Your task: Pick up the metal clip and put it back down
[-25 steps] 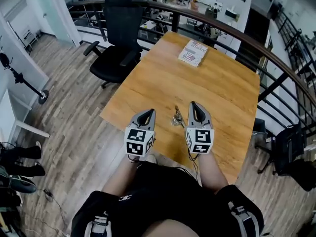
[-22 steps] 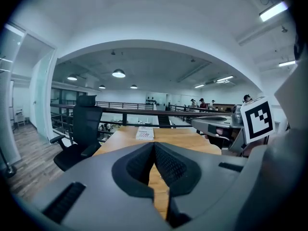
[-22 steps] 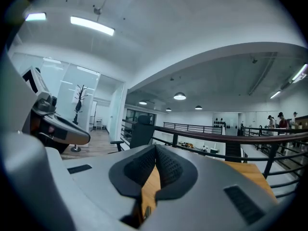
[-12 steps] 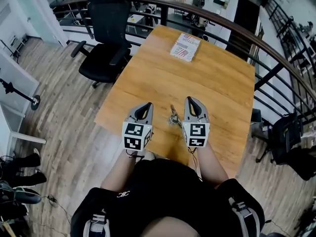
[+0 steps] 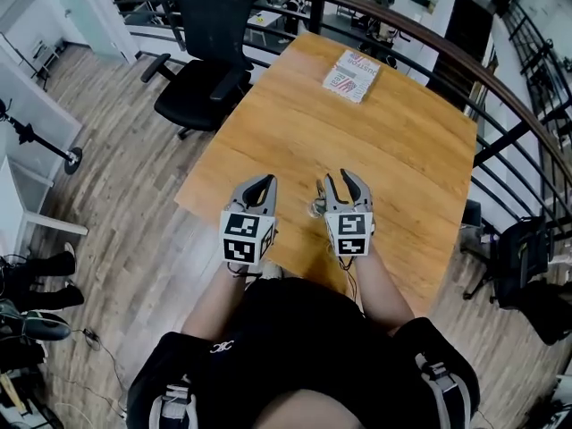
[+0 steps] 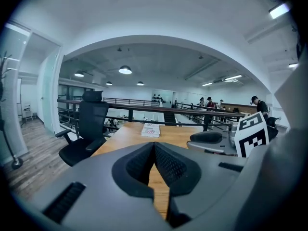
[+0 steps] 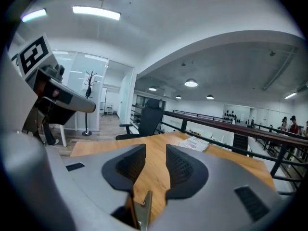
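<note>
Your metal clip (image 5: 318,206) sits on the table (image 5: 411,168) near its front edge, between your two claws. It is just left of your right claw (image 5: 340,180) and right of your left claw (image 5: 264,184). Well ahead of both claws, a booklet (image 5: 351,75) lies at the table's far end. A chair (image 5: 204,79) stands ahead and to the left, beside the table.

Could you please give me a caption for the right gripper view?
Right claw, jaws just opened, above the table, the clip loose low between them.
</note>
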Available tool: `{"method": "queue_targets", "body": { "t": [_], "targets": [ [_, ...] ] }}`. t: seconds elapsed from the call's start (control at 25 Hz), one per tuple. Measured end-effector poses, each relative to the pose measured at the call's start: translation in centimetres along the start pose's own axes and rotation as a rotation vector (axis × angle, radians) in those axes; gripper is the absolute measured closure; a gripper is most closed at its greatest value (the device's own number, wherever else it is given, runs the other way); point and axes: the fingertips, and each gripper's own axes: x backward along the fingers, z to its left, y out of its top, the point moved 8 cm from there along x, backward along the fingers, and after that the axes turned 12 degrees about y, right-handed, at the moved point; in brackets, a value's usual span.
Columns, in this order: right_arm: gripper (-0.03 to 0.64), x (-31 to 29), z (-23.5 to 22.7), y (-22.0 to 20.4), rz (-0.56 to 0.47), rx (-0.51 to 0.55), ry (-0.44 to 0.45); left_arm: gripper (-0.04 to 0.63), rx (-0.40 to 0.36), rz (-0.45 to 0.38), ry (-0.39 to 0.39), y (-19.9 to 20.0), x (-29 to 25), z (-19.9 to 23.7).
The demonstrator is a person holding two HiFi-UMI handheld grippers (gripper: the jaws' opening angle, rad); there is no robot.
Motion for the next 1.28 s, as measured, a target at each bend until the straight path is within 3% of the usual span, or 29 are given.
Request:
{"method": "queue_targets", "body": {
  "t": [0.4, 0.76, 0.96, 1.28],
  "targets": [
    [0.434, -3.3, 1.6, -6.0, 0.193, -0.034, 0.13, 0.583, 0.011, 0.02, 0.062, -0.6, 0.3, 0.8],
    [0.434, -5.4, 3.1, -11.8, 0.408, 0.043, 0.145, 0.583, 0.028, 0.036, 0.093, -1.3, 0.5, 1.6],
    [0.436, -5.7, 3.4, -13.7, 0.434, -0.001, 0.164, 0.583, 0.029, 0.046, 0.098, -1.8, 0.5, 1.7],
    [0.426, -6.7, 4.4, -15.4, 0.529, 0.018, 0.199, 0.583, 0.042, 0.062, 0.12, -2.6, 0.5, 2.4]
  ]
}}
